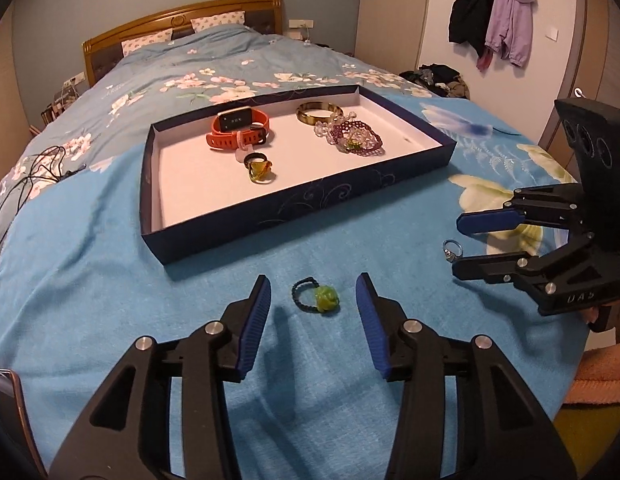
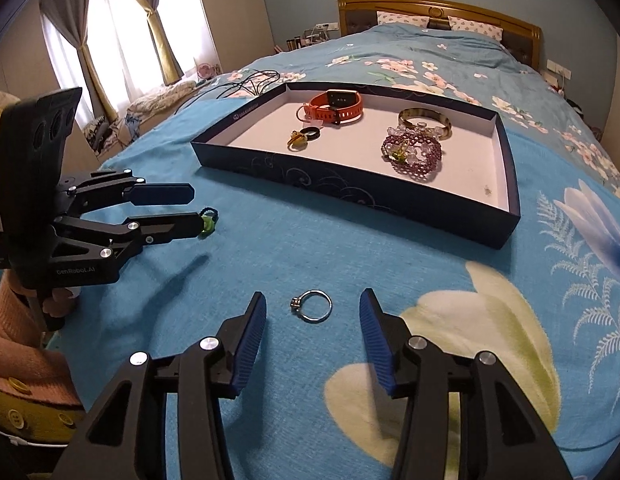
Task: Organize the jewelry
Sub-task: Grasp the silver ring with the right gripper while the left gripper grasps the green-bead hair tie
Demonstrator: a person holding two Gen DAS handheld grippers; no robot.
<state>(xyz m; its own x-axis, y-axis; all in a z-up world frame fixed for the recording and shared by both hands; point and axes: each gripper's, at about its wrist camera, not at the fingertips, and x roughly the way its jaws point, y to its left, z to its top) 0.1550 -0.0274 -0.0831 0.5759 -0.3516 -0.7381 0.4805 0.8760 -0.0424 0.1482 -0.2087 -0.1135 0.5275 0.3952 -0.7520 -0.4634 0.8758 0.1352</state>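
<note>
I have 2 grippers over the blue floral bedspread (image 1: 109, 264), both with their fingers spread and nothing pinched. My left gripper (image 1: 313, 286) frames 1 ring with a black band and a green bead (image 1: 318, 299), which lies on the fabric between the blue pads without touching either. My right gripper (image 2: 313, 303) does the same with 1 silver ring (image 2: 313, 306) — it lies flat on the bedspread in the gap, clear of both pads.

Beyond them sits 1 shallow dark-blue box tray (image 1: 269, 216) with a white floor. Inside I count 1 orange-strapped smartwatch (image 1: 235, 130), 1 amber bangle (image 1: 320, 113), a cluster of beaded bracelets (image 1: 356, 138) in purple and clear beads whose number I cannot tell, and at least 2 rings lying together — a black ring (image 1: 254, 157) and a yellow-stone ring (image 1: 259, 171) touching it.

So 2 rings are outside the tray, well apart from each other, each just in front of its near wall. A black cable (image 1: 33, 168) lies loose on the bedspread to the tray's far left.
</note>
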